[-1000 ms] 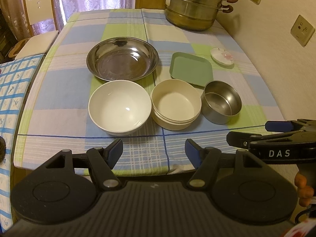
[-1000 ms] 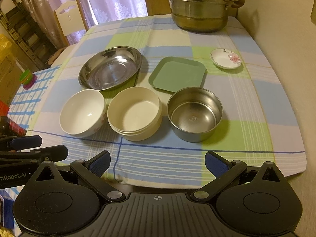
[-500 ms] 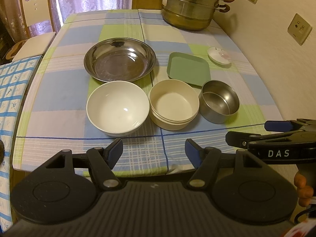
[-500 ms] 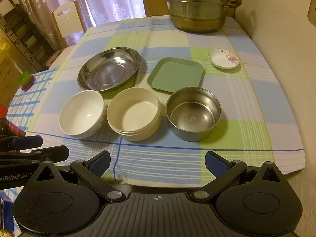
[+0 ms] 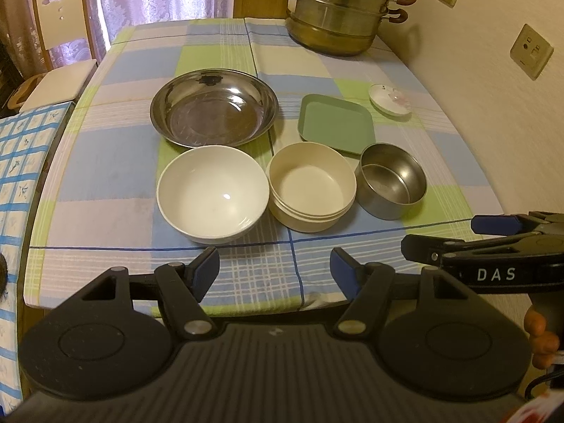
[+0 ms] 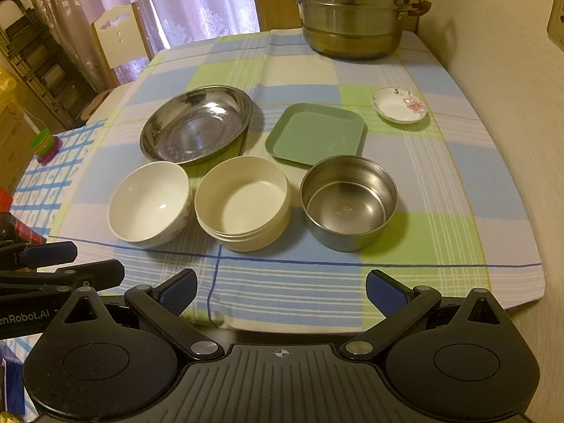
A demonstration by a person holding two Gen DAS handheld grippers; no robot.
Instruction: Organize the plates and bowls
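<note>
1. Six dishes are laid out untouched on the tablecloth (image 6: 458, 190) — only the viewpoints are seen to have crept closer; sorting is judged not begun.
2. White bowl (image 6: 149, 208), cream bowl (image 6: 243, 208) and steel bowl (image 6: 349, 202) are ranged in the front row, closely spaced.
3. Steel plate (image 6: 195, 123), green plate (image 6: 315, 134) and floral saucer (image 6: 400, 105) are ranged behind.
4. Left gripper (image 5: 275, 269) and right gripper (image 6: 282, 287) are held wide, empty, at the near edge — open cloth lies to the right.

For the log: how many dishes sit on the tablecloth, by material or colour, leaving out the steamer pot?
Steel: 2, wide plate and small bowl
White: 2, bowl and flowered saucer
Cream: 1, bowl
Green: 1, square plate
Total: 6
</note>
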